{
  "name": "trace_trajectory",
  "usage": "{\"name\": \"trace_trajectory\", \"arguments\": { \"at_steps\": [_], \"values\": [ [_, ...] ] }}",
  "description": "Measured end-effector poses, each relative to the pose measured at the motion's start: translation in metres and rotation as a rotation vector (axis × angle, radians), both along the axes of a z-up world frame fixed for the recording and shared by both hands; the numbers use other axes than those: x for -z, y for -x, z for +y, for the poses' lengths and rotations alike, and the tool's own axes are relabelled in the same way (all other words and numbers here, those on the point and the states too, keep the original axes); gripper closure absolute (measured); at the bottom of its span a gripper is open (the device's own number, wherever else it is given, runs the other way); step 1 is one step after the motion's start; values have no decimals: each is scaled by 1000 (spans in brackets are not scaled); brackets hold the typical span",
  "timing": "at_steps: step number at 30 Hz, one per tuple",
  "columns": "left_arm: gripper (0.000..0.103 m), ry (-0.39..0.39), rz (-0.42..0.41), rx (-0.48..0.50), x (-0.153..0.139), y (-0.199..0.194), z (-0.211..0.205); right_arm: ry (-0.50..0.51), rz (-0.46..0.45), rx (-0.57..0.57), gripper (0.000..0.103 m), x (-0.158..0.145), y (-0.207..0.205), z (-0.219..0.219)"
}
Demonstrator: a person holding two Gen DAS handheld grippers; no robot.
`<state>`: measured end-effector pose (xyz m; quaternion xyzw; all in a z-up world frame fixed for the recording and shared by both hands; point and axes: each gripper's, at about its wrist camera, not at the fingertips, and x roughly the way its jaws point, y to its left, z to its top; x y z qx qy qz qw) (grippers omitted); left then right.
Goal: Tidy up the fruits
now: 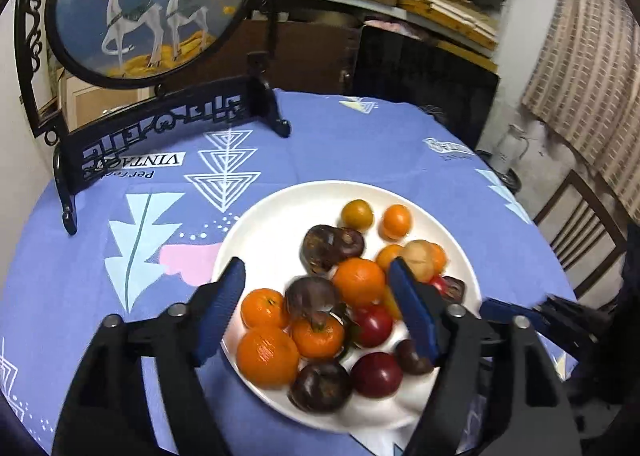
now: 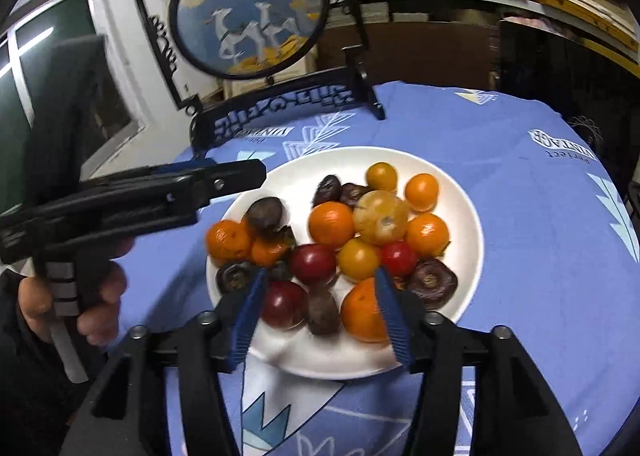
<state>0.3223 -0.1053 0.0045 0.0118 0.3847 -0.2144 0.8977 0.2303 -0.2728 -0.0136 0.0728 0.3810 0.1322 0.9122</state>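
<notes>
A white plate on the blue tablecloth holds several fruits: oranges, red plums and dark brown fruits. My left gripper is open, its jaws wide apart above the plate's near side, with a blurred dark fruit between them, not gripped. In the right wrist view my right gripper is open over the plate, straddling a red plum and a dark fruit. The left gripper's body shows at the left there.
A round deer painting on a black stand is at the table's back left. The tablecloth covers a round table. A wooden chair and wall shelves are to the right and behind.
</notes>
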Motion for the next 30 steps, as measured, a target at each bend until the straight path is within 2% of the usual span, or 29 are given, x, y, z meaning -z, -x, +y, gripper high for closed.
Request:
{"name": "trace_trajectory", "arguments": {
  "at_steps": [2, 3, 4, 6, 9, 12, 15, 18, 22, 26, 30],
  "values": [
    [28, 5, 22, -2, 5, 1, 4, -19, -9, 5, 45, 0, 9, -6],
    [22, 4, 32, -8, 8, 5, 7, -26, -18, 11, 44, 1, 18, -9],
    [17, 1, 48, -16, 12, 11, 10, -34, -21, 16, 40, 2, 26, -11],
    [16, -2, 63, -20, 18, 28, 18, -50, -16, 35, 24, 7, 44, -15],
    [6, -76, 79, -4, 28, 66, 25, -57, -1, 42, 15, 15, 72, -17],
    [5, -117, 83, -6, 34, 105, 36, -34, 4, 59, 4, 17, 97, -17],
    [5, -75, 97, -28, 32, 140, 54, -19, 7, 88, 4, 16, 121, -21],
    [5, -52, 71, -90, 25, 174, 71, -6, -5, 127, 4, 12, 146, -25],
    [5, -122, -49, -163, 10, 225, 78, 18, -66, 157, 4, -3, 184, -23],
    [5, -121, -84, -152, 1, 261, 78, 48, -149, 165, 4, -20, 218, -18],
    [5, -155, -150, -157, -5, 286, 73, 71, -203, 166, 4, -30, 243, -12]
  ]
}}
